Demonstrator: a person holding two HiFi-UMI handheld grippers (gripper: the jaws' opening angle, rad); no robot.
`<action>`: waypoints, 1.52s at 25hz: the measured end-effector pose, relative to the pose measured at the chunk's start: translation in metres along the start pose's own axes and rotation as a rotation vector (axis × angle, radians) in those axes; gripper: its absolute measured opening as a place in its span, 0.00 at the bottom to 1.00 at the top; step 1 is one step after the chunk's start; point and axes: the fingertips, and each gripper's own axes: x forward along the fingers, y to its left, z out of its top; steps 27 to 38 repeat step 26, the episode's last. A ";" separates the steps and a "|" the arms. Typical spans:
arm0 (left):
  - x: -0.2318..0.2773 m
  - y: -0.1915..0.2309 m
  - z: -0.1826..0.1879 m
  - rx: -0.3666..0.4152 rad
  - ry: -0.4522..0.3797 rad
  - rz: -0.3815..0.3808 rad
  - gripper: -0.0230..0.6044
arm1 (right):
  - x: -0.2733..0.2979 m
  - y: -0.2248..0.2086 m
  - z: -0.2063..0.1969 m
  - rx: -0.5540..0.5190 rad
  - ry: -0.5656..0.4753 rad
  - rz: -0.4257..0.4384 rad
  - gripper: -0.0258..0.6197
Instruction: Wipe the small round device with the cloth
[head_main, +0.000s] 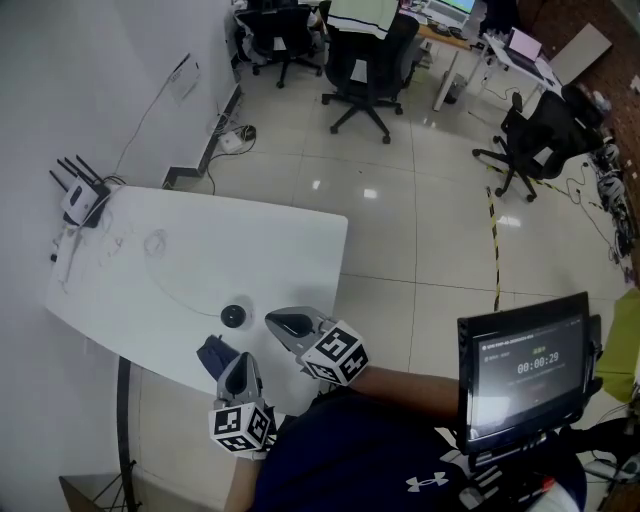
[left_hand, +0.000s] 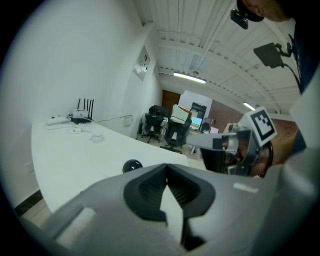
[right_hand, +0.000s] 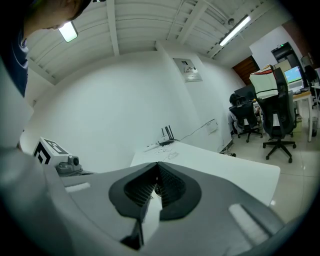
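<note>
The small round black device (head_main: 233, 316) sits on the white table (head_main: 250, 250) near its front edge; it also shows in the left gripper view as the dark device (left_hand: 132, 165). A dark blue cloth (head_main: 213, 352) lies crumpled at the table's edge, just left of my left gripper (head_main: 240, 362). That left gripper (left_hand: 166, 168) is shut with nothing between its jaws. My right gripper (head_main: 273, 320) hovers just right of the device, jaws pointing toward it. The right gripper (right_hand: 156, 165) is shut and empty.
A white router with black antennas (head_main: 80, 195) and thin cables (head_main: 120, 245) sit at the table's far left corner by the wall. A monitor on a stand (head_main: 525, 370) is at the person's right. Office chairs (head_main: 365, 60) stand on the tiled floor beyond.
</note>
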 end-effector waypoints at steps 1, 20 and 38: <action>-0.001 0.003 0.000 -0.004 -0.001 0.004 0.04 | 0.002 0.002 0.000 -0.004 0.005 0.004 0.06; 0.001 -0.009 -0.004 -0.034 -0.005 -0.008 0.04 | -0.011 0.009 0.010 -0.070 0.044 0.000 0.06; 0.007 0.022 0.012 0.005 -0.045 0.011 0.04 | 0.019 0.008 0.023 -0.080 -0.010 0.009 0.06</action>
